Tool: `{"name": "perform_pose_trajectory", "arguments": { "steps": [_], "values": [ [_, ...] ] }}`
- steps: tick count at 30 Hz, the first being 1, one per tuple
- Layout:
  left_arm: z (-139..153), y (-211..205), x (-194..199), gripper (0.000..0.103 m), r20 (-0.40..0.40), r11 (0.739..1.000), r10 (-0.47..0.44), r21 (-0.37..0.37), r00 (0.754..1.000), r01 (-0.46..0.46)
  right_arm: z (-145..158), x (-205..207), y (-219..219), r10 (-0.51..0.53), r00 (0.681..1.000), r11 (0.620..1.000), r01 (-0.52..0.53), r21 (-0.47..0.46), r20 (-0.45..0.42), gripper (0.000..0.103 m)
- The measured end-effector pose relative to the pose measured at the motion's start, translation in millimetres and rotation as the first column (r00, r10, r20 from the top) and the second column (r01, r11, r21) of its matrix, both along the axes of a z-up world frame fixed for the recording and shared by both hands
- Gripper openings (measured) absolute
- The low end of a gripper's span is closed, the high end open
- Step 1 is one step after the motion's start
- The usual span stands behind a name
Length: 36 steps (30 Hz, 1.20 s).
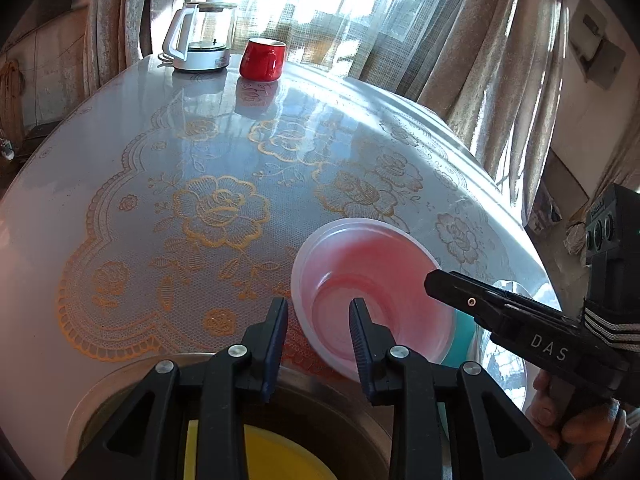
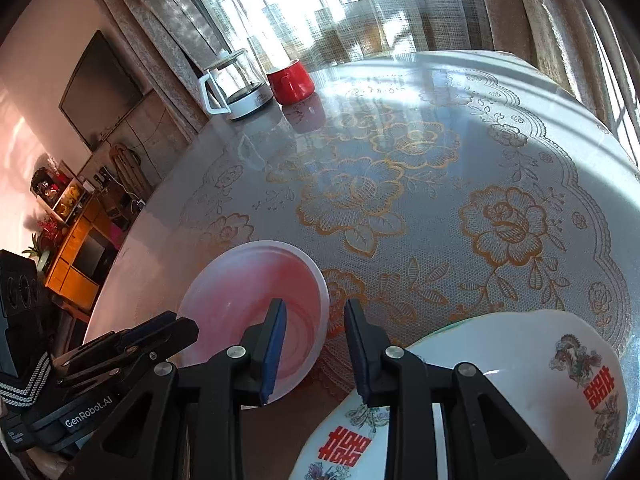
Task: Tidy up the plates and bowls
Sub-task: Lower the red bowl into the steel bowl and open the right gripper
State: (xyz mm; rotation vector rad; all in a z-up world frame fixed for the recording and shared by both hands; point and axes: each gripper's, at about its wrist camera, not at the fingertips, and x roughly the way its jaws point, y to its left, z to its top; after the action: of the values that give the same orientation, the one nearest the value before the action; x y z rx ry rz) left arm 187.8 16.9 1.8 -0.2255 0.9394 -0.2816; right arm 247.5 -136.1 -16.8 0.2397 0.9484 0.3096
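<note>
Here there are two grippers, one in each hand. The left gripper (image 1: pixel 319 312) has its jaws apart with nothing between them; one fingertip hangs over the pink bowl (image 1: pixel 372 288) and the other over the tablecloth beside it. The right gripper (image 2: pixel 316 314) is also let go, jaws apart and empty, just past the pink bowl's rim. No pad presses on anything.

I count one pink bowl, sitting upright on the round table (image 1: pixel 48 216) near its close edge. Just beside it is one white bowl with red signs and dragons (image 2: pixel 520 364), and one white plate with a red sign and flowers (image 2: pixel 340 440) lies under the right gripper. In the left view one teal dish (image 1: pixel 466 336) peeks out behind the pink bowl, and one yellow plate (image 1: pixel 276 456) sits inside a metal basin (image 1: pixel 120 384) at the bottom. A clear dish (image 1: pixel 506 364) shows at the table's right edge; I cannot tell its shape.

Far across the table stand one glass kettle (image 1: pixel 202 36) and one red mug (image 1: pixel 263 59), close together by the curtain (image 1: pixel 480 48).

The whole middle of the lace tablecloth (image 2: pixel 420 200) is bare, so there is lots of room there. The dishes all crowd the near edge.
</note>
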Motion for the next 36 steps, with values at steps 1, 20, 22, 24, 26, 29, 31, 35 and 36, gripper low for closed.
{"name": "perform_pose_trajectory", "arguments": {
  "steps": [1, 20, 22, 24, 26, 29, 31, 35, 36],
  "values": [
    [-1, -2, 2, 0.032, -0.009, 1.0, -0.009, -0.005, 1.0, 0.009, -2, 1, 3, 0.012, 1.0, 1.0, -0.012, 0.003, -0.008, 0.03],
    [55, 25, -58, 0.03, 0.137, 0.997, 0.065, -0.06, 0.989, -0.057, 50, -54, 13, 0.044, 0.99, 0.989, -0.062, 0.134, 0.134, 0.029],
    [58, 33, -68, 0.03, 0.146, 0.996, 0.076, -0.062, 0.986, -0.068, 54, -63, 17, 0.058, 0.988, 0.985, -0.08, 0.15, 0.146, 0.029],
    [60, 41, -78, 0.03, 0.146, 0.995, 0.091, -0.064, 0.985, -0.083, 55, -70, 23, 0.079, 0.985, 0.981, -0.103, 0.162, 0.151, 0.029],
    [60, 48, -88, 0.03, 0.148, 0.993, 0.106, -0.067, 0.983, -0.097, 54, -77, 29, 0.101, 0.983, 0.978, -0.126, 0.166, 0.152, 0.029],
    [57, 59, -101, 0.03, 0.142, 0.99, 0.129, -0.069, 0.981, -0.12, 50, -84, 38, 0.129, 0.981, 0.97, -0.155, 0.187, 0.145, 0.029],
    [53, 67, -108, 0.03, 0.134, 0.988, 0.145, -0.076, 0.98, -0.136, 47, -88, 44, 0.147, 0.979, 0.964, -0.173, 0.203, 0.138, 0.029],
    [47, 80, -121, 0.03, 0.116, 0.982, 0.175, -0.088, 0.978, -0.165, 39, -94, 57, 0.184, 0.975, 0.954, -0.207, 0.218, 0.121, 0.029],
    [45, 83, -124, 0.03, 0.112, 0.981, 0.18, -0.093, 0.977, -0.17, 36, -96, 60, 0.193, 0.974, 0.953, -0.214, 0.216, 0.115, 0.029]
  ]
}}
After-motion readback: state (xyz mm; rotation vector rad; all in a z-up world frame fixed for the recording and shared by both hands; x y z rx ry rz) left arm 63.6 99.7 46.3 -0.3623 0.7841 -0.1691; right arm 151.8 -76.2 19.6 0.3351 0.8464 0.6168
